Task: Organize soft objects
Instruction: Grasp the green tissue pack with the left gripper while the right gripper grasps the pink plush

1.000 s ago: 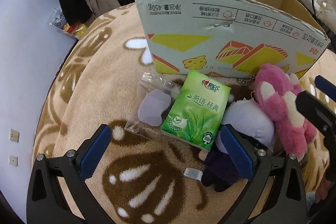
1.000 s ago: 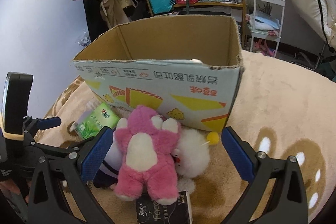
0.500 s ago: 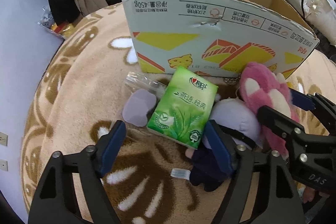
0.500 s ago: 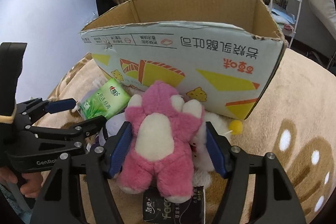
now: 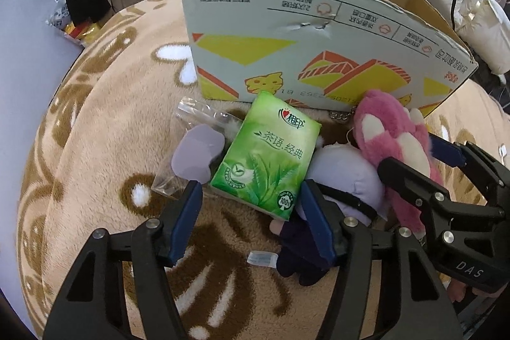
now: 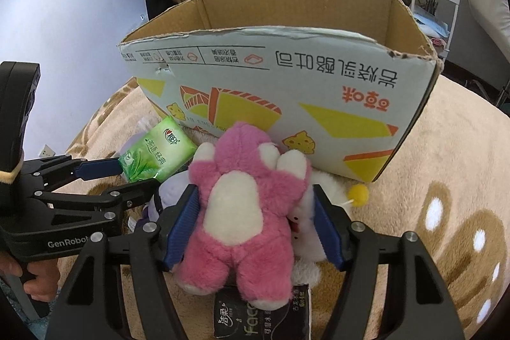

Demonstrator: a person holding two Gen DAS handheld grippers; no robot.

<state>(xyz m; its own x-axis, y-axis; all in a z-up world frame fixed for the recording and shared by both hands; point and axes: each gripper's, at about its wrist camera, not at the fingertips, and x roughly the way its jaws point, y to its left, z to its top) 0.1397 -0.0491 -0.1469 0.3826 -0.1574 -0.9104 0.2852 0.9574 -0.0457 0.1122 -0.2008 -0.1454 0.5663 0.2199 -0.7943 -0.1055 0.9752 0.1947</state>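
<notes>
The pink plush toy (image 6: 242,206) lies belly-up on the tan blanket (image 6: 446,174), just near of the open cardboard box (image 6: 287,91), with a white plush (image 6: 306,228) touching its right side and a black tissue pack (image 6: 264,317) under its feet. We judge it light, soft and squashy, not fragile, so the middle of the body is the place to squeeze; a limb would stretch and let it dangle. Our right hand-held gripper (image 6: 255,222) has just been closing around that waist, and the blue pads look pressed into the fur on both sides, though the right pad may catch the white plush too. To the left, the green tissue pack (image 5: 267,158) rests tilted across a clear bag with a lilac pad (image 5: 194,155) and a lilac plush doll (image 5: 344,177). We expect it to be light and yielding, with slippery film, best taken across its narrow width. Our left hand-held gripper (image 5: 251,222) has just been closing on its near end; the pack sits between the pads, but we cannot tell if they touch it yet. The box's far wall looks high, so each load needs a clear lift.
</notes>
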